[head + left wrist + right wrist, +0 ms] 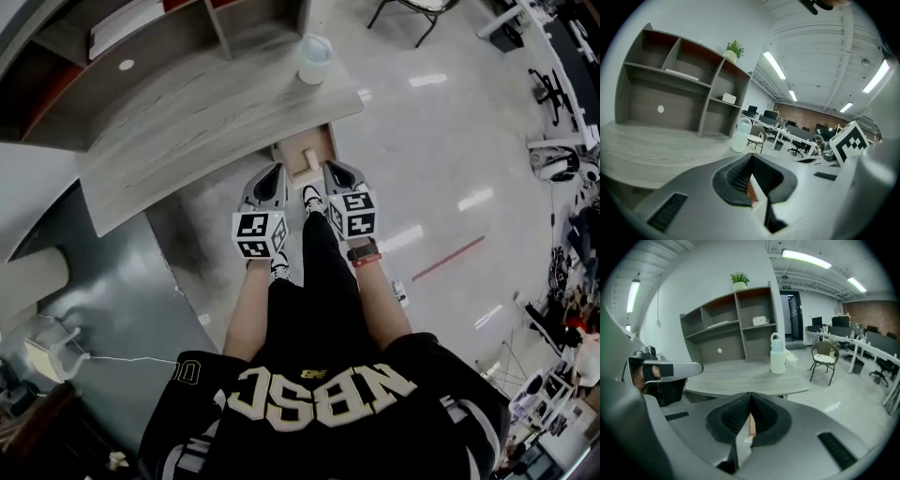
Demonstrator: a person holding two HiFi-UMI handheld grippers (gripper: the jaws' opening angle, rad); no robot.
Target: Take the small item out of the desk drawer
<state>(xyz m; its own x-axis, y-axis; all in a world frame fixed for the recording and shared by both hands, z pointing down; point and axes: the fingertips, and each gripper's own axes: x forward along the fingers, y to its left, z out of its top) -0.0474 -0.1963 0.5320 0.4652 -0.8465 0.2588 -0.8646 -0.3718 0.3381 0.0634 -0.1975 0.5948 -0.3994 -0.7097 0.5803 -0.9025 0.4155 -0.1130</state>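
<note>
**Shelf unit:** a grey wooden cubby shelf (112,28) stands at the back of the desk, far left. It has a small potted green plant (735,48) on top and a white box (728,98) in one cubby. None of it concerns my reach.

**Desk:** the grey wood-grain desk (187,112) has a front edge that overhangs the drawer. I judge that lip to be the main obstacle to coming straight down.

**Left gripper:** my grey left gripper (272,178) hangs just left of the drawer. Its jaws are closed together and hold nothing.

**Drawer:** the light wooden drawer (298,172) is pulled out from under the desk edge, between my two grippers.

**Small item:** a dark speck (307,153) on the drawer floor may be the item, but it is too small for me to tell what it is. I expect it to be light and easily nudged away. I would pinch it low across its narrow sides, with the jaws opened first.

**Jug:** a translucent white plastic jug (315,58) stands on the desk near the edge, above the drawer line. I could knock it if I lift high.

**Shoe:** a white-and-black shoe (312,197) rests on the floor just below the drawer.

**Right gripper:** my grey right gripper (336,174) is just right of the drawer, with its jaws closed and empty.

**Floor and chair:** a glossy pale floor (441,141) lies to the right. A cushioned chair (825,355) stands well apart from the desk.
</note>
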